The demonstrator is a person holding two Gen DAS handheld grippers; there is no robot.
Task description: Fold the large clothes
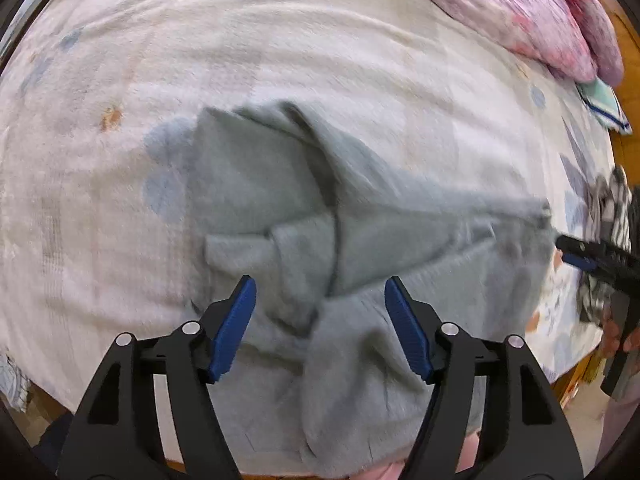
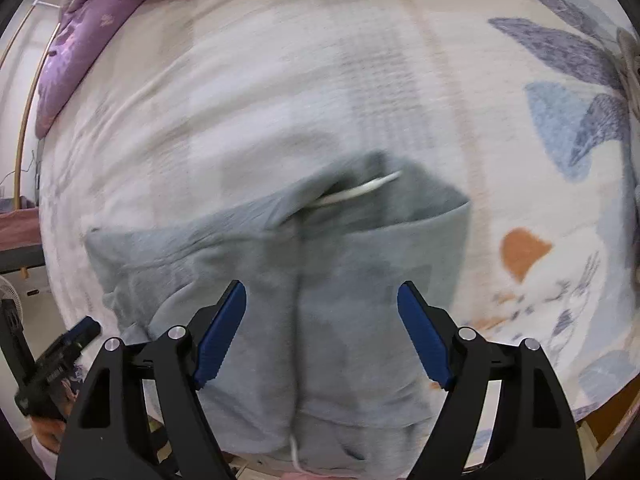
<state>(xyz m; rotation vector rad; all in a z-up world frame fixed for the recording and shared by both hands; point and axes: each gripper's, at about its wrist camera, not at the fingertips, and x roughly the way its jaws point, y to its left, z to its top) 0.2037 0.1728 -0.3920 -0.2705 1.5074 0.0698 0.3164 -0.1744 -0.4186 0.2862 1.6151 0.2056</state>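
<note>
Both cameras ride close above the bed (image 1: 280,40), each peering forward and down between its own tongs. The left wrist view faces across the grey garment (image 1: 380,220) — the right tongs (image 1: 568,248) show at its right edge. The right wrist view shares that garment (image 2: 360,280), with the left tongs (image 2: 86,326) at lower left.

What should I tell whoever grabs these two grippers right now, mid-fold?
Left gripper: open, holding nothing, above the hoodie.
Right gripper: open, holding nothing, above the hoodie's other end, near the white drawstring.
The grey hoodie lies on the bed, near its front edge.
Done: sleeves appear folded in across the body, though the view is blurred.
Left: probably fold the body over and smooth it.
</note>
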